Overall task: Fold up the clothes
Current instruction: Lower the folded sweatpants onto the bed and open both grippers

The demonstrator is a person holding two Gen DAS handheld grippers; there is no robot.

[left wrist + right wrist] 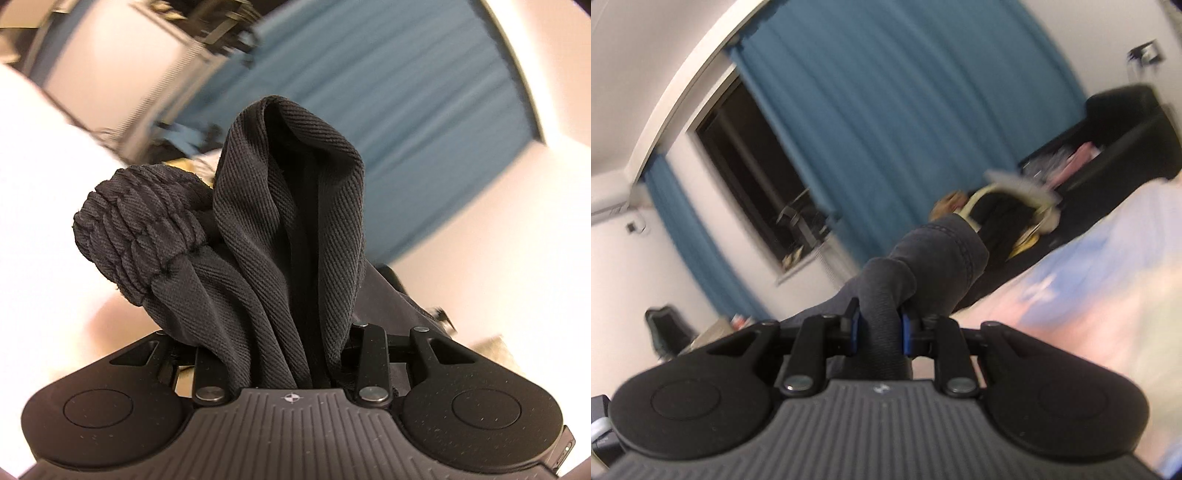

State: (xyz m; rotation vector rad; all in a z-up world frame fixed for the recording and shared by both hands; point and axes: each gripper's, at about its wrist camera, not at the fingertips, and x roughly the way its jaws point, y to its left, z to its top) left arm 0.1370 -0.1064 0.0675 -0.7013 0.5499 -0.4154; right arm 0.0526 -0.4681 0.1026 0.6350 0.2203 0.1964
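1. Your left gripper has a bunch of black ribbed garment between its jaws; the cloth hides the fingertips, so you cannot tell how tightly they close, but the fabric rises out of the gap and fills the frame centre.
2. An elasticated gathered cuff of that garment bulges at centre left.
3. Your right gripper is narrowed onto a dark grey fold of clothing, blue pads pressing it on both sides, in the lower centre of the frame.
4. Blue curtain fills the upper centre; a dark window sits to its left.
5. No readable writing or brand; only a small crosshair mark on the left gripper body.
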